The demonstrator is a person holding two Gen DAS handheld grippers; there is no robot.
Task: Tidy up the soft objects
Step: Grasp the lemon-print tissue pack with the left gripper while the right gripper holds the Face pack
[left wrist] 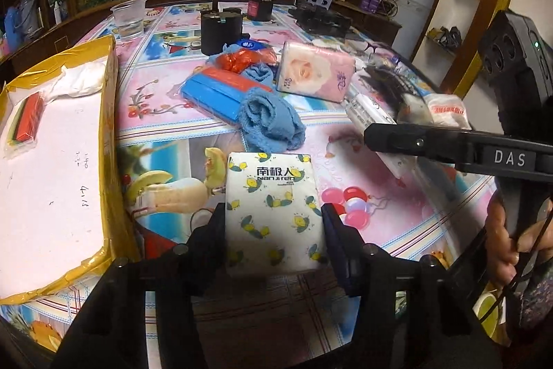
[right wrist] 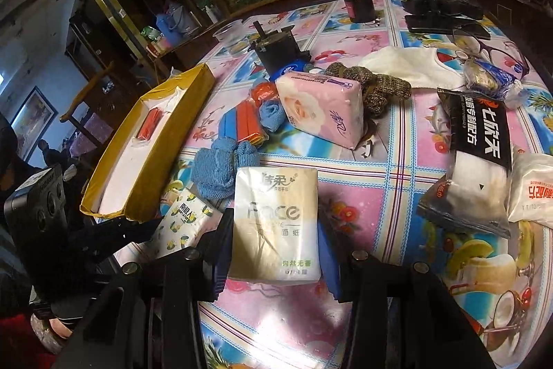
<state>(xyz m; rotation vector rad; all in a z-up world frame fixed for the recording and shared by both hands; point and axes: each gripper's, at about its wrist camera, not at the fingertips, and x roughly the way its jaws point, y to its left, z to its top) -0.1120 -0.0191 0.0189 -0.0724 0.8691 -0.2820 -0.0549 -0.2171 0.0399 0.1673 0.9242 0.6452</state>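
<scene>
My left gripper (left wrist: 273, 223) is shut on a white tissue pack with yellow bees (left wrist: 273, 210), held just above the table; the pack also shows in the right wrist view (right wrist: 183, 223). My right gripper (right wrist: 274, 237) is shut on a beige "Face" tissue pack (right wrist: 276, 223). A yellow-edged box (left wrist: 52, 168) with a white floor lies at the left and holds a red pack (left wrist: 29, 120) and a white cloth (left wrist: 81, 78). A blue towel (left wrist: 273, 123), a pink tissue pack (left wrist: 314, 71) and a blue-and-orange pack (left wrist: 221, 89) lie on the table's middle.
A plastic cup (left wrist: 129, 18), black cylinders (left wrist: 221, 30) and black devices (left wrist: 321, 16) stand at the back. A knitted brown item (right wrist: 373, 85), a white cloth (right wrist: 408, 64), glasses (right wrist: 490, 51), a black bag (right wrist: 477, 154) and a white bag (right wrist: 532, 189) lie at the right.
</scene>
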